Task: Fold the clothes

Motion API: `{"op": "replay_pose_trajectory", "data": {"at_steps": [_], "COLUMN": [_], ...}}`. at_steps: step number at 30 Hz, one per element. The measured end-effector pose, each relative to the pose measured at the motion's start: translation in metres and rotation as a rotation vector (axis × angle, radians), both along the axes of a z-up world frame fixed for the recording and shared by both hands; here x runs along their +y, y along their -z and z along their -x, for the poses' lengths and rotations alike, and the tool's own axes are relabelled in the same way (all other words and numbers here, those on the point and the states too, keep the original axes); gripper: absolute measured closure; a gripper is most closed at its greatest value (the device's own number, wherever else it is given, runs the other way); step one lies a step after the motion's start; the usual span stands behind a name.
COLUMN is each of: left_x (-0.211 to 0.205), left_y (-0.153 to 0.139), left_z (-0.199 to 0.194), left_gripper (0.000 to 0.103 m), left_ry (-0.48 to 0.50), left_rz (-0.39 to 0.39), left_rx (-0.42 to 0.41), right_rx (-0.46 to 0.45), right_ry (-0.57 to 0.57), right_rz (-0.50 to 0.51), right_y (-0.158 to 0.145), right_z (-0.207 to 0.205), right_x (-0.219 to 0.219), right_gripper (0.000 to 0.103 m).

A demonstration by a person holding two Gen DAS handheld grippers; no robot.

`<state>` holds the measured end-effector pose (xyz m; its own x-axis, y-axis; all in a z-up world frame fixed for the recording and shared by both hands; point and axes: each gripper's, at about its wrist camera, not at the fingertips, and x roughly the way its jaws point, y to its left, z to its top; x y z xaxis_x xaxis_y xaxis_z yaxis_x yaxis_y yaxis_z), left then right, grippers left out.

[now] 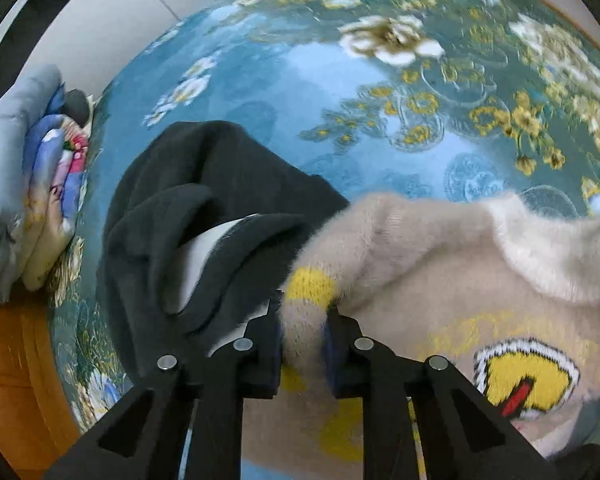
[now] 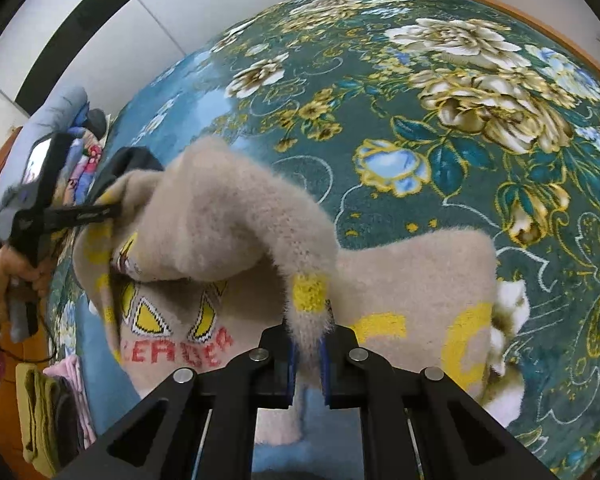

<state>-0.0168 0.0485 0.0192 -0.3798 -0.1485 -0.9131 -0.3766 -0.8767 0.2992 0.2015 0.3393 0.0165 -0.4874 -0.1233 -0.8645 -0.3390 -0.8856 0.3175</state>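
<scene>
Right, we've got both grippers on the beige fuzzy sweater (image 2: 228, 216) at once. Our left gripper (image 1: 303, 320) has its jaws closed narrow on a bunched edge of the knit, just by a yellow patch, and the fabric fills the gap between the blue pads. Our right gripper (image 2: 309, 334) is pinched the same way on another edge, again right under a yellow patch, with fuzz squeezed between its pads.

Between the two grips the sweater is lifted and humped up, a fold of it arching over the front panel. Beneath that arch we can read red lettering and yellow cartoon eyes in the right wrist view; the left wrist view shows a yellow shape with a red streak, outlined in white. The rest of the sweater lies flat on the teal floral bedspread (image 2: 480, 128), a white fluffy trim poking out at its right edge.

Just beside the sweater, touching it on the left, we see a dark grey garment (image 1: 188, 208) lying crumpled on the bedspread. Further left sits a stack of folded bedding (image 1: 28, 168) in pale blue and prints. Low at the left of the right wrist view, a small pile of clothes (image 2: 56, 408), olive and pink among them.
</scene>
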Motion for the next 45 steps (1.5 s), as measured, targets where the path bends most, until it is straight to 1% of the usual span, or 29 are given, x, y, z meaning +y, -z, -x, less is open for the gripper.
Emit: {"op": "replay_pose_trajectory", "data": {"at_steps": [4, 8, 10, 12, 14, 17, 19, 22, 25, 27, 30, 31, 34, 36, 40, 42, 45], "left_x": [-0.031, -0.066, -0.080, -0.086, -0.091, -0.098, -0.102, -0.110, -0.122, -0.128, -0.137, -0.136, -0.119, -0.102, -0.062, -0.046, -0.023], "left_y": [-0.038, -0.089, -0.115, -0.144, -0.174, -0.209, -0.223, -0.235, -0.239, -0.243, -0.256, -0.259, -0.247, -0.218, -0.153, -0.121, -0.073], "left_z": [-0.022, -0.040, -0.046, -0.053, -0.060, -0.073, -0.084, -0.107, -0.133, -0.148, -0.156, -0.154, -0.132, -0.113, -0.068, -0.050, -0.021], "left_gripper": [0.088, 0.088, 0.088, 0.088, 0.088, 0.088, 0.088, 0.088, 0.088, 0.088, 0.088, 0.088, 0.088, 0.088, 0.088, 0.088, 0.088], "left_ry": [-0.003, 0.000, 0.008, 0.032, 0.069, 0.120, 0.149, 0.187, 0.226, 0.247, 0.276, 0.279, 0.253, 0.217, 0.152, 0.100, 0.021], "left_rz": [-0.106, -0.276, -0.363, -0.438, -0.523, -0.639, -0.693, -0.749, -0.792, -0.844, -0.926, -0.924, -0.862, -0.833, -0.742, -0.715, -0.674], "left_rx": [0.082, 0.166, 0.207, 0.258, 0.300, 0.342, 0.360, 0.362, 0.338, 0.298, 0.237, 0.222, 0.167, 0.093, 0.032, -0.030, -0.123], "right_rx": [0.031, 0.086, 0.125, 0.174, 0.229, 0.322, 0.375, 0.430, 0.443, 0.446, 0.468, 0.475, 0.458, 0.384, 0.237, 0.159, 0.070], "right_ry": [0.061, 0.122, 0.141, 0.160, 0.186, 0.221, 0.234, 0.241, 0.241, 0.244, 0.229, 0.222, 0.217, 0.227, 0.245, 0.258, 0.297], "right_rz": [-0.021, -0.028, -0.048, -0.085, -0.095, -0.113, -0.129, -0.135, -0.135, -0.125, -0.120, -0.127, -0.127, -0.100, -0.047, -0.022, 0.024], "right_y": [-0.013, -0.042, -0.064, -0.094, -0.121, -0.166, -0.192, -0.220, -0.233, -0.237, -0.252, -0.258, -0.261, -0.236, -0.185, -0.150, -0.104], "right_z": [-0.003, -0.005, -0.005, -0.004, -0.008, -0.020, -0.033, -0.060, -0.091, -0.113, -0.144, -0.150, -0.151, -0.132, -0.094, -0.074, -0.050], "right_x": [0.007, 0.021, 0.029, 0.038, 0.048, 0.060, 0.062, 0.061, 0.056, 0.052, 0.044, 0.043, 0.049, 0.064, 0.093, 0.108, 0.127], "right_gripper": [0.094, 0.094, 0.094, 0.094, 0.095, 0.095, 0.095, 0.095, 0.095, 0.095, 0.094, 0.095, 0.095, 0.095, 0.095, 0.095, 0.095]}}
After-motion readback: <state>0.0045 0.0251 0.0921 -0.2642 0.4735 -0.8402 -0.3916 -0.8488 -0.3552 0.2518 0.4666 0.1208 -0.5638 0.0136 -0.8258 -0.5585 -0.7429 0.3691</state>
